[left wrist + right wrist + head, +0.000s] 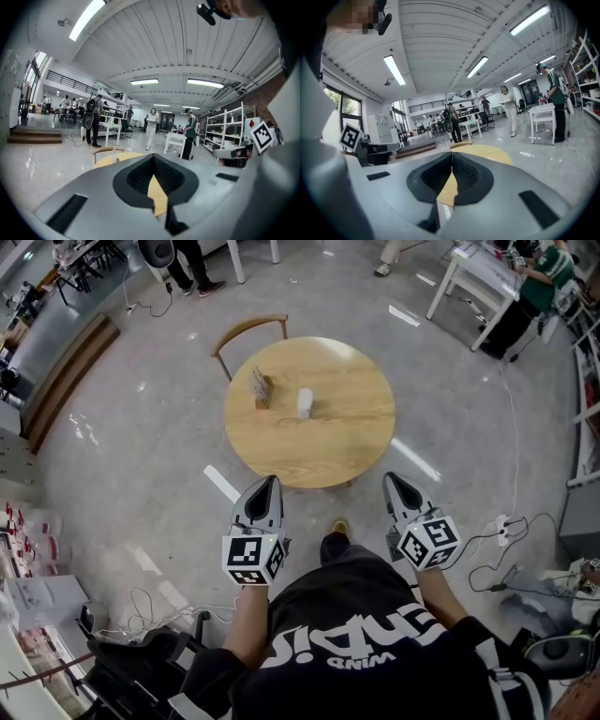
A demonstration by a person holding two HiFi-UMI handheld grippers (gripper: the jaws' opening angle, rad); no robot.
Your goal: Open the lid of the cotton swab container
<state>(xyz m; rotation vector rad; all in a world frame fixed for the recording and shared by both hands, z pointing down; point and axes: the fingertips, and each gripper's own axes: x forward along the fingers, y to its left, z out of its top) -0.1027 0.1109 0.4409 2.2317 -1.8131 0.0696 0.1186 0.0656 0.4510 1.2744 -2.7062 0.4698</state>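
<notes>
Both pairs of jaws are pressed fully together with nothing between them. On the left gripper and the right gripper the dark pads meet in a single seam. Both grippers hang in front of the person's body, off the near edge of the round wooden table and well apart from everything on it.

Near the table's middle stands a small white upright thing, which I take to be the cotton swab container. It is untouched, and it shows too small to make out the lid. Just to its left on the table sits a small wooden holder. A chair stands at the table's far side.

The container looks light and tall, so I judge that a one-sided pull on the lid could tip or drag it unless the other jaws steady its body. Jaws arriving closed would shove it over, perhaps into the wooden holder.
</notes>
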